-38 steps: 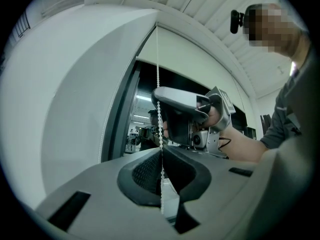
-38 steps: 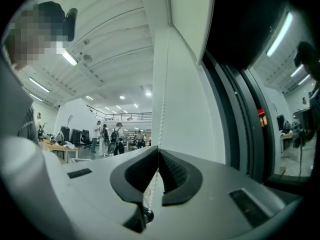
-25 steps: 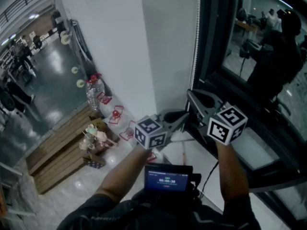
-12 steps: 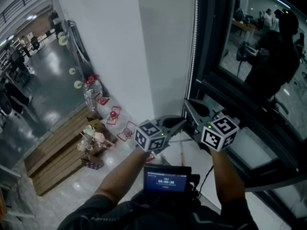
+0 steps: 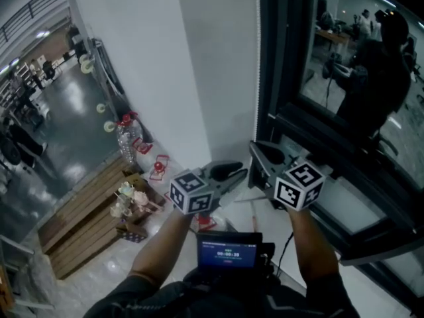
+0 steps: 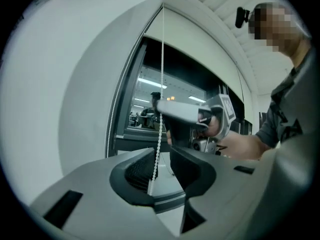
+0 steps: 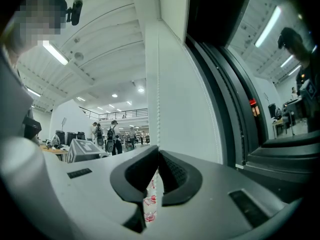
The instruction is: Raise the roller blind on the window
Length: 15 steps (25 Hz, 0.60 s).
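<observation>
The bead chain of the roller blind hangs straight down the left edge of the window. The pale sheet that looks to be the blind covers only the upper part of that window, so I judge there is raising left to do.

Your left gripper has just been opening. Its jaws now stand wide, the chain runs down between them, and neither pad presses on it. Your right gripper sits just above the left one on the chain and nearer the window. Its jaws are closed tight on the chain, which rises out of them.

So the hold has passed to your right hand, and the left looks free to take a fresh grip. Left of the window stands the bare white wall.
</observation>
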### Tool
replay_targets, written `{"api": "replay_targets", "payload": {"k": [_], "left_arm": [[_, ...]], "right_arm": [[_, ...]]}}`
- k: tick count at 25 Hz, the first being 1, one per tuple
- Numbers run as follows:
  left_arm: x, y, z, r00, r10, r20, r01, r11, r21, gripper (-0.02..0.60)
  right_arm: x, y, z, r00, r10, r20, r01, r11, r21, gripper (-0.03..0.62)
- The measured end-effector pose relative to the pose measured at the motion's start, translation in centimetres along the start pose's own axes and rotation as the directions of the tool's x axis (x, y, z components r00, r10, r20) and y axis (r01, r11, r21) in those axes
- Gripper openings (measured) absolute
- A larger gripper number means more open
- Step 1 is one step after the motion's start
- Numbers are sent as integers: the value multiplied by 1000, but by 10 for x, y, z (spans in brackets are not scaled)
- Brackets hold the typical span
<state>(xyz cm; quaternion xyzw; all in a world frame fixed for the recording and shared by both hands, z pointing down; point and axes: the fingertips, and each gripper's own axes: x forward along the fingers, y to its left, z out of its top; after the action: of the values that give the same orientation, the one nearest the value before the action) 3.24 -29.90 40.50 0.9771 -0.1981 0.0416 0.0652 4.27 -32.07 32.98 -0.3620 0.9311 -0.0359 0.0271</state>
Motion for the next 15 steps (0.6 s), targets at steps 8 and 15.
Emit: {"api": "replay_targets", "payload": {"k": [8,15], "left_arm": [[-17,4,127,984,19,179,-43,991,130,67],[15,3,172,979,0,202,-29,989,145,67]], "right_arm": [[2,2,0,1000,6,8,-6,1000,-3,2],[1,4,-2,1000,19,13,-19,1000,4,2]]}}
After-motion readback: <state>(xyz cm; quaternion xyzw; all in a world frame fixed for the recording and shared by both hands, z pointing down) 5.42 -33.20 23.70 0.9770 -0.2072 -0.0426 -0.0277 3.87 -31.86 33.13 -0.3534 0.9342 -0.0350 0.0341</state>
